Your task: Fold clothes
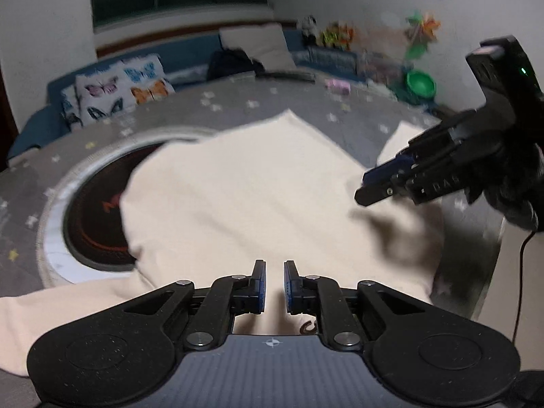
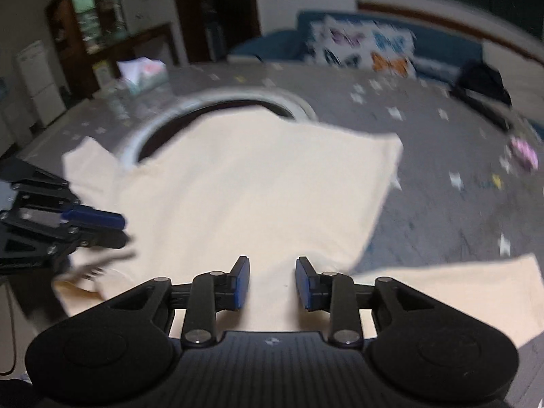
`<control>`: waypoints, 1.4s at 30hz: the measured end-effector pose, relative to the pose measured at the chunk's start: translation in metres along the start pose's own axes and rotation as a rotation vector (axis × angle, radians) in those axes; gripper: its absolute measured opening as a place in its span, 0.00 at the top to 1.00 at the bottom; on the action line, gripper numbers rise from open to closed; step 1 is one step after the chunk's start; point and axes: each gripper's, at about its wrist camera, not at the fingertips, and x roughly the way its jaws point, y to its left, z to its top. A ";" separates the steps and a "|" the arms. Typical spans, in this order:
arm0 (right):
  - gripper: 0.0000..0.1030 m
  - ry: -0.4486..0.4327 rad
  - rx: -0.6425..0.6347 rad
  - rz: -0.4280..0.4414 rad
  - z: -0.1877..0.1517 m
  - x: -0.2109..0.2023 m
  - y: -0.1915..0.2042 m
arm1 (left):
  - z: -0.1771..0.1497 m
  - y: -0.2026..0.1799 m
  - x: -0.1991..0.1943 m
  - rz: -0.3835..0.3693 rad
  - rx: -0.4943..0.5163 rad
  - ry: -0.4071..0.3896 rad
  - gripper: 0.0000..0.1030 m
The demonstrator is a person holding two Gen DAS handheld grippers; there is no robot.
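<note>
A cream garment (image 1: 238,187) (image 2: 255,187) lies spread and partly folded on the grey star-patterned table cover (image 1: 238,105) (image 2: 442,204). One sleeve (image 1: 51,306) trails to the lower left in the left wrist view; another sleeve (image 2: 476,292) lies at the lower right in the right wrist view. My left gripper (image 1: 274,263) (image 2: 120,227) hovers over the near edge of the garment, jaws a narrow gap apart with nothing pinched. My right gripper (image 2: 272,260) (image 1: 367,190) stands open wider above the cloth, its pads off the fabric.
The garment covers part of a round dark inset with a pale rim (image 1: 95,210) (image 2: 163,136). Behind the table are a blue sofa with a butterfly cushion (image 1: 115,91) (image 2: 367,47), a black bag (image 1: 231,61), a green bowl (image 1: 421,85) and a tissue box (image 2: 146,71).
</note>
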 end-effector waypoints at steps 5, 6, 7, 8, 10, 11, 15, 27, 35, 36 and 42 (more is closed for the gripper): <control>0.70 0.007 -0.005 0.022 0.002 -0.003 -0.010 | 0.018 0.023 0.014 0.082 -0.034 -0.006 0.74; 0.68 0.003 -0.008 0.023 0.004 -0.003 -0.012 | 0.026 0.031 0.018 0.121 -0.043 -0.018 0.72; 0.66 -0.006 -0.013 0.021 0.007 -0.003 -0.012 | 0.034 0.039 0.023 0.161 -0.053 -0.030 0.70; 0.64 -0.015 -0.015 0.018 0.011 -0.001 -0.013 | 0.041 0.047 0.028 0.201 -0.062 -0.042 0.70; 0.64 -0.031 -0.013 0.011 0.022 0.004 -0.016 | 0.055 0.062 0.042 0.272 -0.070 -0.054 0.61; 0.64 -0.039 -0.011 0.007 0.027 0.006 -0.017 | 0.062 0.069 0.051 0.295 -0.071 -0.055 0.53; 0.63 -0.066 0.025 -0.033 0.047 0.019 -0.035 | 0.077 0.094 0.081 0.304 -0.078 -0.031 0.50; 0.63 -0.104 0.120 -0.071 0.074 0.048 -0.077 | 0.074 0.073 0.074 0.140 -0.061 -0.085 0.93; 0.63 -0.104 0.170 -0.080 0.071 0.055 -0.089 | 0.061 0.036 0.039 -0.025 0.026 -0.145 0.74; 0.63 -0.105 0.171 -0.083 0.071 0.055 -0.090 | 0.062 0.038 0.036 -0.013 0.016 -0.161 0.71; 0.63 -0.104 0.182 -0.102 0.072 0.057 -0.096 | 0.068 0.054 0.048 0.056 -0.063 -0.114 0.59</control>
